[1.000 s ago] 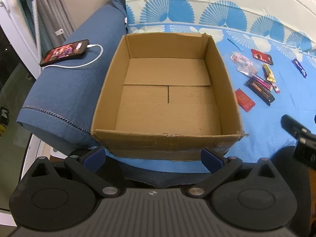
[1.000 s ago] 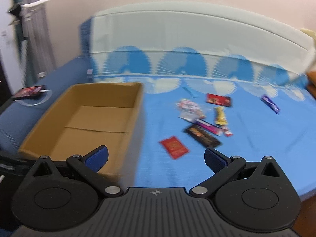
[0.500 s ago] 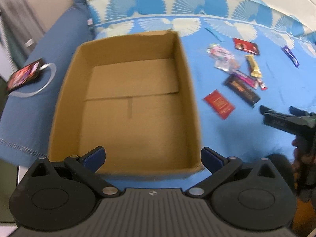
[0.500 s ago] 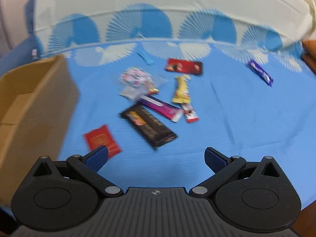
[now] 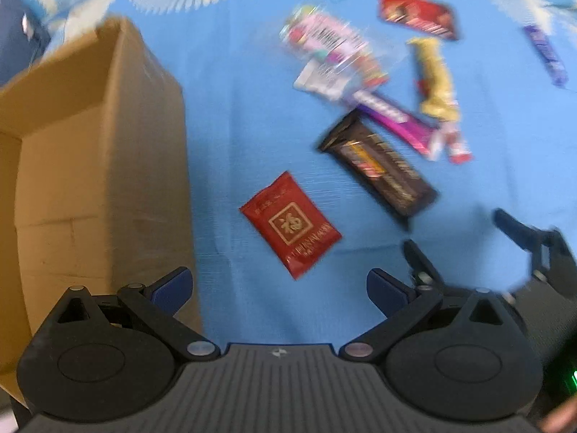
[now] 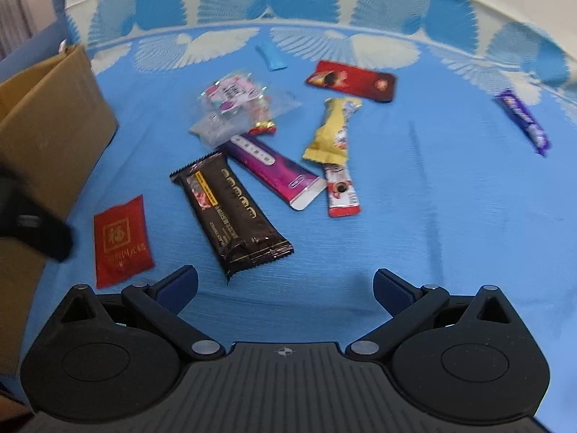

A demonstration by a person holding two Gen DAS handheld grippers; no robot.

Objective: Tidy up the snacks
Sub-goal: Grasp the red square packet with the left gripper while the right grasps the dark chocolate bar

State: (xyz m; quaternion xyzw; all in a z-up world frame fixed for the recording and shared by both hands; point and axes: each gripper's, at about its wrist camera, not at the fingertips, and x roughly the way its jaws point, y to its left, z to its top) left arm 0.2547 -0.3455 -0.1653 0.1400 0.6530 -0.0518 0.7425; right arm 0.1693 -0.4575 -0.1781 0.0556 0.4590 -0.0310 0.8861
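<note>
While its jaws stand spread with nothing between them, the left gripper (image 5: 277, 285) hangs low in its frame over the blue bed sheet (image 5: 230, 108), just below a red packet (image 5: 290, 223). At that frame's left stands the cardboard box (image 5: 101, 166); the right gripper (image 5: 465, 238) shows at the lower right. Equally spread and empty, the right gripper (image 6: 285, 287) sits below a dark chocolate bar (image 6: 230, 213), with a magenta bar (image 6: 274, 171), yellow wrapper (image 6: 331, 133), clear candy bag (image 6: 238, 108) and purple bar (image 6: 523, 121) scattered farther up.
</note>
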